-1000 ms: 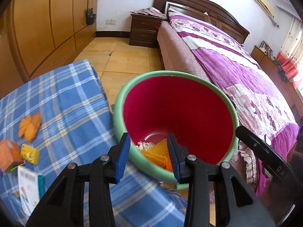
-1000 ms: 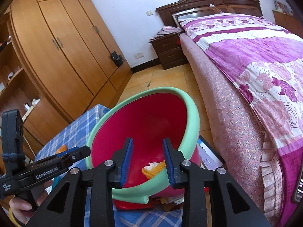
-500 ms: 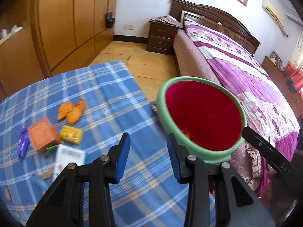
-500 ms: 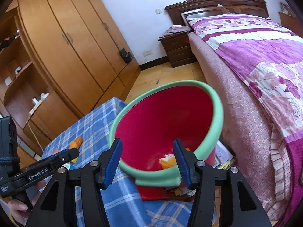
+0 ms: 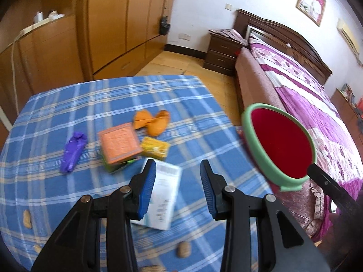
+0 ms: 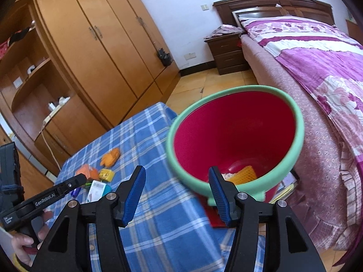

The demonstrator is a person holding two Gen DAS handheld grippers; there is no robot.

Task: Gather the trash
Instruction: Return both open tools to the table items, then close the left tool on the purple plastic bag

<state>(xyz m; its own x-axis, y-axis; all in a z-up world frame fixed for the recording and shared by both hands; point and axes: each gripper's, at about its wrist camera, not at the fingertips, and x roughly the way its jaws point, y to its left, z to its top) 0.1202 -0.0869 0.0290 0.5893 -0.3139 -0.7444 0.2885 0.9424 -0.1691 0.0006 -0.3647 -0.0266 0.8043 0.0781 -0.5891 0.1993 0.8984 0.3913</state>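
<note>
Left wrist cam sits behind the left gripper (image 5: 178, 188), looking fwd and steeply down over a table w/ blue plaid cloth (image 5: 95, 104); litter lies close below, a white carton (image 5: 164, 195) nearest. Its far field takes in wardrobe (image 5: 127, 20), nightstand and bed (image 5: 313, 104). Right wrist cam rides behind the right gripper (image 6: 179, 195), tilted down less, at the table's bed-side edge w/ the red bin (image 6: 236, 136) close in front. Both views share the cloth, bin (image 5: 281, 145), orange scraps, wardrobe (image 6: 109, 45), bed (image 6: 317, 52). Right cam also catches the left gripper's side at lower left.
</note>
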